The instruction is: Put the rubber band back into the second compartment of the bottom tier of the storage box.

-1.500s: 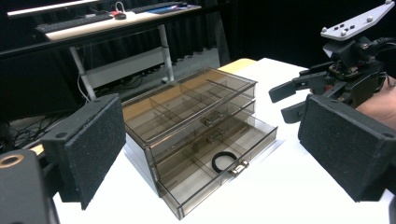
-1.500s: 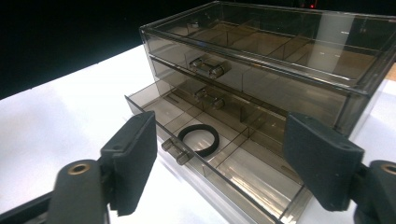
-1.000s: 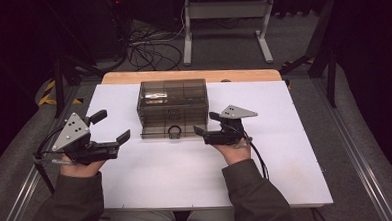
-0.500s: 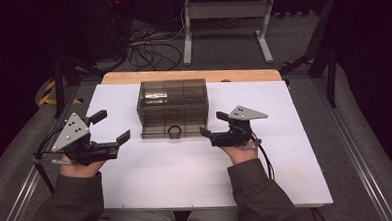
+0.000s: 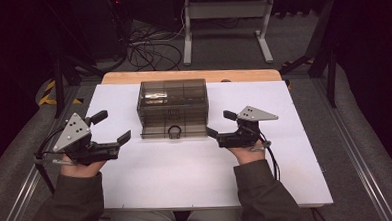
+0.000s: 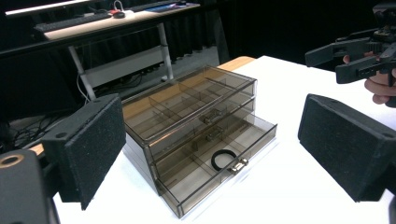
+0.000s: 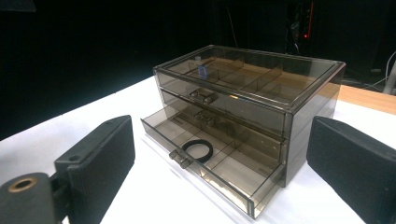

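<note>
A smoky see-through drawer box (image 5: 172, 99) stands at the back middle of the white table (image 5: 187, 181). Its bottom drawer (image 5: 174, 131) is pulled out, and a black ring (image 5: 174, 132) lies in the front compartment. The ring (image 7: 197, 150) also appears in the right gripper view. My left gripper (image 5: 115, 125) rests open to the left of the box, nothing between its pads (image 6: 91, 144). My right gripper (image 5: 218, 123) sits just right of the drawer front. Its jaws have just been opening and hold nothing. The drawer (image 7: 210, 168) lies ahead of it.
A wooden table edge (image 5: 192, 75) runs behind the white surface. Beyond it stand a desk frame (image 5: 225, 19) and floor cables (image 5: 151, 47). Metal rails (image 5: 356, 148) flank the table. White surface stretches in front of the box, between my two forearms.
My right gripper has drawn back to the right, away from the drawer front, and its jaws stand wider. The left gripper and the box have stayed put.
</note>
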### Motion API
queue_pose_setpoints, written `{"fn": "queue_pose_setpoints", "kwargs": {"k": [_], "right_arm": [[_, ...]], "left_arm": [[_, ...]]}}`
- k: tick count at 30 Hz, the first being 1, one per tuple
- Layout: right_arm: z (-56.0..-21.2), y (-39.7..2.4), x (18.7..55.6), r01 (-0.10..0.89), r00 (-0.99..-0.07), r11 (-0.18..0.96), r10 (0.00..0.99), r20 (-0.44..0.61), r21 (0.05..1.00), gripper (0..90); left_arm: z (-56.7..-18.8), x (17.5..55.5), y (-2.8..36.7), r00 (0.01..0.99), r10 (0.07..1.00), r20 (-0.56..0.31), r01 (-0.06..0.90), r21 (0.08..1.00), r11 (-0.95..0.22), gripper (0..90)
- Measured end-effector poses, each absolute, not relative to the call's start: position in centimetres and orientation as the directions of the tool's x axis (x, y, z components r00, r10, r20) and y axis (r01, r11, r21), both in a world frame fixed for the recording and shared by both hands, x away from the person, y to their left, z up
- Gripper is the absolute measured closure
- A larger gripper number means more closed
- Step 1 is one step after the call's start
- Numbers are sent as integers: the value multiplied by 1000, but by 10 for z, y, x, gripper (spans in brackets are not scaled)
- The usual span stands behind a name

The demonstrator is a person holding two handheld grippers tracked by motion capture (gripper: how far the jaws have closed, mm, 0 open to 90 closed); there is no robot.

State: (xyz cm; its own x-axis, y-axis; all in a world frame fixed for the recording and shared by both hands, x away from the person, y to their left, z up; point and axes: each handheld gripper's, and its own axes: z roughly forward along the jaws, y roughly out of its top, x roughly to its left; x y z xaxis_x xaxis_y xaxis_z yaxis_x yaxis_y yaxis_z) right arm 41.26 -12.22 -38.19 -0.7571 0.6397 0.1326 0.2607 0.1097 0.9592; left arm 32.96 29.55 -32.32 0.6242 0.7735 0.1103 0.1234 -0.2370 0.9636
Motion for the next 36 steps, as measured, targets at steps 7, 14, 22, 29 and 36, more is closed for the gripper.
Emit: {"fn": "queue_pose_setpoints", "kwargs": {"k": [7,14,22,29,36], "right_arm": [[-379,-128,409,256,-753,99,644,134,962,83],[-377,-133,407,252,-747,90,651,134,964,83],[-375,-138,404,249,-744,81,654,138,965,79],[-373,-145,401,251,-739,63,657,149,966,67],[-372,-151,399,249,-738,48,656,157,967,53]], "left_arm": [[-323,329,295,627,771,111,126,962,-240,86],[-323,329,295,626,772,115,123,962,-243,86],[-323,330,296,624,773,113,123,963,-241,86],[-323,329,296,622,774,114,123,963,-241,86],[-323,328,297,616,779,114,120,964,-236,87]]}}
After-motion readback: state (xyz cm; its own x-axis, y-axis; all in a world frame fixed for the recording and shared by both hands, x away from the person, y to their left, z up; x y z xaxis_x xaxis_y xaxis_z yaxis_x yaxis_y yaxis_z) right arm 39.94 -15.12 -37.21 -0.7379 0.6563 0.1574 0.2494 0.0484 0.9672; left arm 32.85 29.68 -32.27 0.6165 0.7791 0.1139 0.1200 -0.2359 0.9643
